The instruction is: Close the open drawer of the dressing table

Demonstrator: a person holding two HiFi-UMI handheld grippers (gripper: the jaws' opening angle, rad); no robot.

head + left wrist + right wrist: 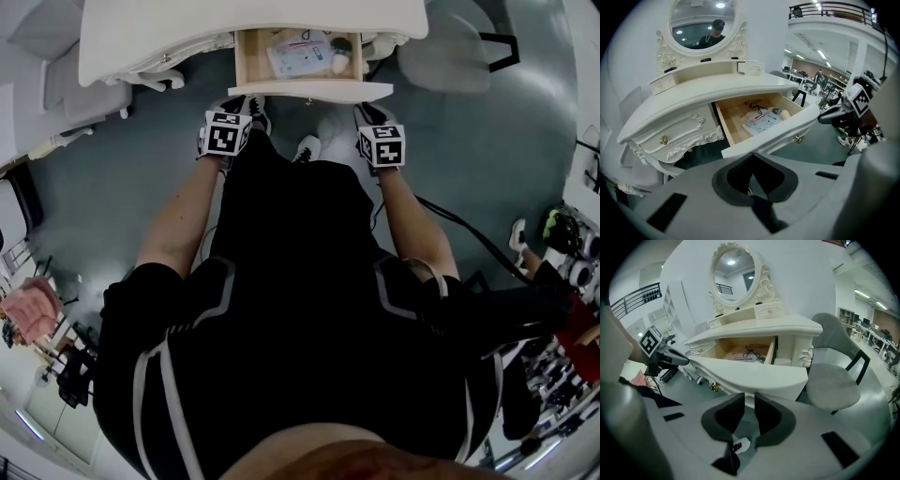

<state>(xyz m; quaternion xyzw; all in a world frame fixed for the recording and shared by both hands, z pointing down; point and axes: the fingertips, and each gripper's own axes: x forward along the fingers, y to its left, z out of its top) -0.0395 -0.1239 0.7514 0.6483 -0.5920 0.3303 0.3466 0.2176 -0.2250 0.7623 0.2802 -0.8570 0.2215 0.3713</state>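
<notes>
Drawer (309,91): stiff wood, probably slides lightly; push flat on its front.
Left gripper (751,158): jaws together, empty.
Right gripper (749,401): jaws slightly apart, empty.

**A:** What colour is the dressing table (187,37)?

**B:** Cream white all over, with carved scrollwork on its side drawers. The open drawer (309,91) has a cream front, pale wood inside and a brass knob (798,138).

**A:** Anything coloured in it?

**B:** A white sheet (761,123) with red print.

**A:** And the tools?

**B:** The left gripper (751,157) and right gripper (749,401) are light grey with dark grey pads (736,178). Each carries a cube (227,134) of black-and-white square markers.

**A:** Around them?

**B:** A dull grey-green floor (469,169), a grey chair (832,380) with black legs, and the person's black top (281,281) with pale stripes.
</notes>
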